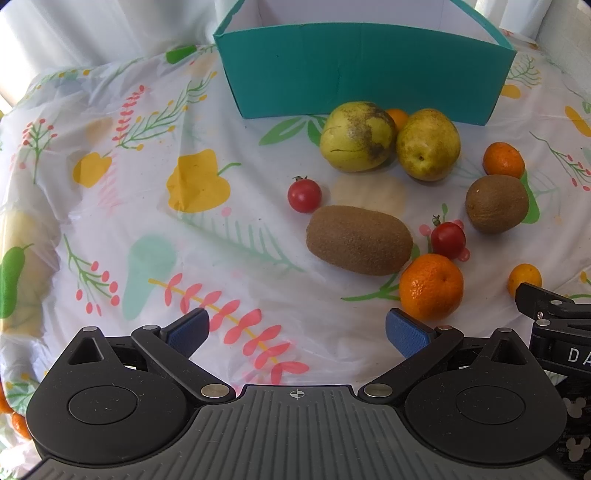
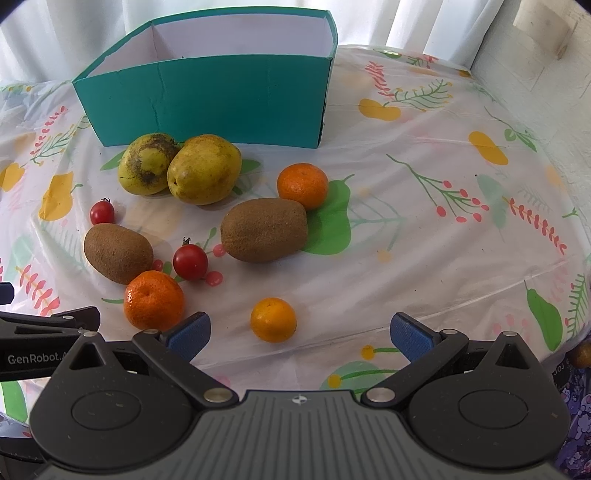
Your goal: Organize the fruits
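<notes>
fuzzy oval kiwi (image 2: 264, 229), rectangular teal box (image 2: 236, 98)

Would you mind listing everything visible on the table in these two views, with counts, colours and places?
Box: one, teal outside, white inside, at the far side of the table.
Pears: two, yellow-green with brown patches, touching, just in front of the box.
Kiwis: two, brown, mid-table.
Tomatoes: two, red, small, near the kiwis.
Oranges: four visible, orange; one is mostly hidden behind the pears in the left wrist view, one smaller lies nearest the right gripper.
Tablecloth: one, white with floral print under clear plastic.
Curtain: white, behind the table.
Left gripper: open, black with blue pads.
Right gripper: open, same colours.
</notes>
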### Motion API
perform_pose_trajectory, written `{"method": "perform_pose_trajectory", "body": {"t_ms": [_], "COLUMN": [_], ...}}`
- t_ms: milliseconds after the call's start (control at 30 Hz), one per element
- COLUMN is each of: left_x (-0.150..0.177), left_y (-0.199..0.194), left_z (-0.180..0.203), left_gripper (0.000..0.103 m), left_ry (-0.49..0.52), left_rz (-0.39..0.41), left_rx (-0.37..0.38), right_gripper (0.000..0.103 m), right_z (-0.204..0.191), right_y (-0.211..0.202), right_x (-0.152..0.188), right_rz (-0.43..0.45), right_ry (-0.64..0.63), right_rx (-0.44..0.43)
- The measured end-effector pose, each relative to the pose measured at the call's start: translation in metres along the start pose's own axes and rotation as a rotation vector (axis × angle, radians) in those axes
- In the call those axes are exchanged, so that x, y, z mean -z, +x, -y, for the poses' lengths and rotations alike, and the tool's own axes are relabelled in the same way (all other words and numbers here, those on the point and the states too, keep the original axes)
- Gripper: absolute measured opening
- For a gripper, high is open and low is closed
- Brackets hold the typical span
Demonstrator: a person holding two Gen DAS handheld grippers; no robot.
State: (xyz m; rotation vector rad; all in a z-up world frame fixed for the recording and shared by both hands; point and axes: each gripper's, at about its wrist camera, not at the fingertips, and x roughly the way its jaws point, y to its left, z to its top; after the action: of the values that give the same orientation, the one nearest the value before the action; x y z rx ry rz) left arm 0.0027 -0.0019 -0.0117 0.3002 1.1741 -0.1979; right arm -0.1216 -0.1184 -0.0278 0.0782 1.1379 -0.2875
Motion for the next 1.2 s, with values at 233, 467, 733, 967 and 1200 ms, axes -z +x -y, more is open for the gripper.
{"method": "perform_pose_trajectory", "body": {"t_ms": [233, 467, 733, 967, 1200], "left_x": [-0.0002, 0.0, 0.0006, 0.0022, 0.0044], "left_y": [-0.0004, -0.0005, -0.0005, -0.0011, -0.0029], "left_z": [0.0, 0.0001, -0.0001, 0.0004, -0.0003], "left_gripper": [0.103, 0.103, 0.103, 0.103, 0.103], "left_ry": [0.0, 0.001, 0.0, 0.0, -0.015], "left_rz": [-0.002, -0.002, -0.002, -0.001, 0.004], "left_rx": [0.002, 0.001, 0.002, 0.003, 0.018], "right_gripper": [0.103, 0.103, 0.103, 0.103, 0.103], "right_z": [0.0002, 0.0004, 0.0023, 0.0035, 0.0039], "right_y": [-0.0004, -0.001, -0.0023, -0.0027, -0.0056], "right_x": [0.0005, 0.0016, 0.0024, 0.0024, 0.0033], "right_rz": [0.0, 0.002, 0.003, 0.004, 0.028], "right_ry": [-0.001, -0.001, -0.004, -0.003, -0.022], "right_rx": [0.0, 0.003, 0.007, 0.008, 0.014]}}
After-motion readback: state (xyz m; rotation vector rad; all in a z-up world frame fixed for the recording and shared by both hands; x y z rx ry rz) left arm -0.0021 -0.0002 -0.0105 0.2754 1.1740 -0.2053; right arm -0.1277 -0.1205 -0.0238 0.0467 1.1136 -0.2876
